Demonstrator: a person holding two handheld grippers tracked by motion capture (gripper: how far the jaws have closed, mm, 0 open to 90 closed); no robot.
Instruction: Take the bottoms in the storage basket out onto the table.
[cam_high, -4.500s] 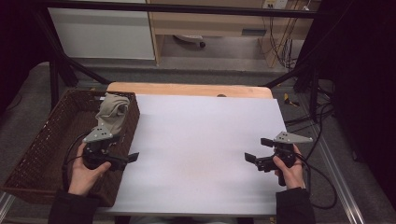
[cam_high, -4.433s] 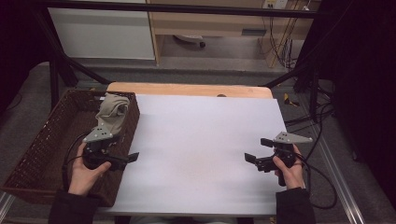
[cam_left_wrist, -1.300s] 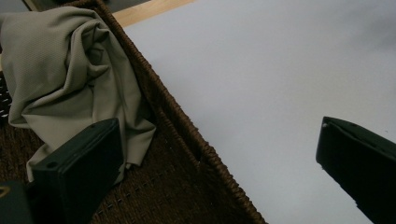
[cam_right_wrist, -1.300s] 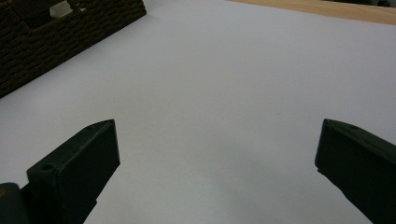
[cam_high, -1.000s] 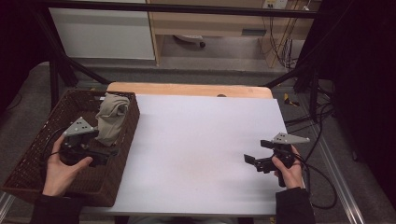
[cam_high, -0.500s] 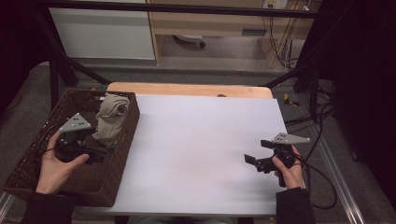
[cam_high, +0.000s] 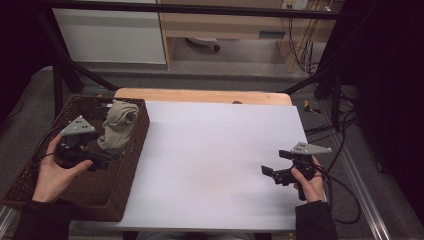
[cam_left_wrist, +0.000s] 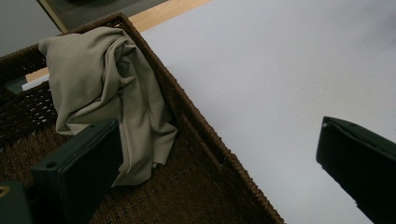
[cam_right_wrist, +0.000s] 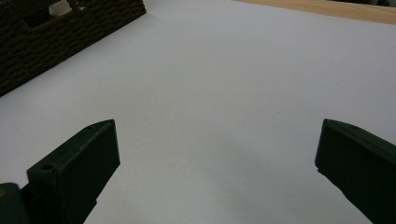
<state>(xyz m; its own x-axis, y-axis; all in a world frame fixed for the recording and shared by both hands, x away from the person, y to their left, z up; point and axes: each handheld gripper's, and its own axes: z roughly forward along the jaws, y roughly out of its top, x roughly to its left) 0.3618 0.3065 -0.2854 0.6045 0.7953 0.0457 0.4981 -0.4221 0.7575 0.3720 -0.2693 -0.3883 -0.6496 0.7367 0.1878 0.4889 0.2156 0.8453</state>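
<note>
A crumpled beige cloth (cam_high: 119, 125) (cam_left_wrist: 107, 93) lies inside a dark wicker basket (cam_high: 30, 170) (cam_left_wrist: 205, 191) at the table's left, draped against the basket's right wall. My left gripper (cam_high: 102, 161) (cam_left_wrist: 219, 172) hovers over the basket just short of the cloth, jaws wide open, one jaw near the cloth's lower edge and the other out over the white table. My right gripper (cam_high: 270, 172) (cam_right_wrist: 215, 172) is held open above the white table (cam_high: 215, 150) at the right, with nothing between its jaws.
The basket's wall (cam_right_wrist: 56, 32) shows far off in the right gripper view. A wooden strip (cam_high: 200, 95) runs along the table's far edge. Cables (cam_high: 345, 200) trail off the right side. Black frame bars stand behind the table.
My left gripper has moved left off the table and into the basket, then forward toward the cloth. The right gripper has stayed in place.
</note>
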